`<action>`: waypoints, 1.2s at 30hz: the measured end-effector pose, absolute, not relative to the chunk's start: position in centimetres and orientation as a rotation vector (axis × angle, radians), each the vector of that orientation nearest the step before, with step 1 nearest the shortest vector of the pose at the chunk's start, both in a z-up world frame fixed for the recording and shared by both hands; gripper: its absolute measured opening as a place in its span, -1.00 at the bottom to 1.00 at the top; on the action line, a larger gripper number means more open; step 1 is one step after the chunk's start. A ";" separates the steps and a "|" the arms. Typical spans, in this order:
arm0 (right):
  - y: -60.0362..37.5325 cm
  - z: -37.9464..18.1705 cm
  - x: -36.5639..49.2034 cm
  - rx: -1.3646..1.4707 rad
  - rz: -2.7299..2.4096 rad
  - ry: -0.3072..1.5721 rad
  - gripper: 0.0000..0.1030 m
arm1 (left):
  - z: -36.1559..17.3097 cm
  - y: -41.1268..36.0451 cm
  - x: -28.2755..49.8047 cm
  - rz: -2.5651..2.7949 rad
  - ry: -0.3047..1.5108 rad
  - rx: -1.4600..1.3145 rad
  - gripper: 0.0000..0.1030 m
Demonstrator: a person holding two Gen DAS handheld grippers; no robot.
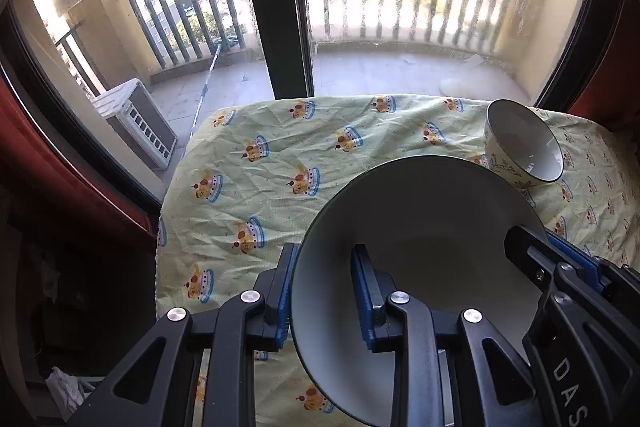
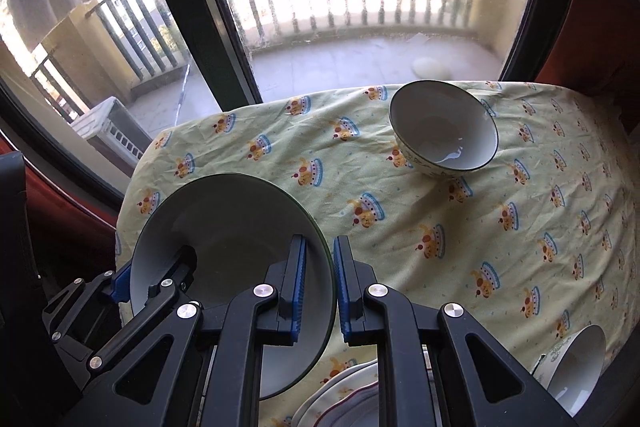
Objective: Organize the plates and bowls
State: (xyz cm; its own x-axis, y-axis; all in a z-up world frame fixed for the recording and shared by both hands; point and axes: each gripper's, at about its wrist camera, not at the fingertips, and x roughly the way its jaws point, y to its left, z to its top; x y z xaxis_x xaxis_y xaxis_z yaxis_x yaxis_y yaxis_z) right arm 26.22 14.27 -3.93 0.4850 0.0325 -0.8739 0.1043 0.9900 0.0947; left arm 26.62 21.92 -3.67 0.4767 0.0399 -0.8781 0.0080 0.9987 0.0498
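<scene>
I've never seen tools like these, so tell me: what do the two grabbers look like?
Both look alike. The left gripper and the right gripper are matte black, built of angular linkage bars with triangular cut-outs and round silver pivot pins. Each finger carries a ribbed blue pad. White letters "DAS" mark one body. No cables or sleeves show.

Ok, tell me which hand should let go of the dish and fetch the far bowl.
Right, probably. The right gripper clamps the dish rim on the side nearer the bowl, with open cloth between. From the left gripper, the dish lies in the way.
</scene>
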 end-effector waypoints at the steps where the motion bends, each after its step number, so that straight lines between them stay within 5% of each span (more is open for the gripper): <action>1: 13.9 -3.7 25.6 0.145 -0.044 1.060 -0.66 | -3.5 21.6 26.1 0.021 1.070 0.051 -0.50; 36: -7.6 -1.9 12.6 0.090 0.010 1.065 -0.66 | -3.2 -0.1 14.7 0.068 1.082 -0.002 -0.50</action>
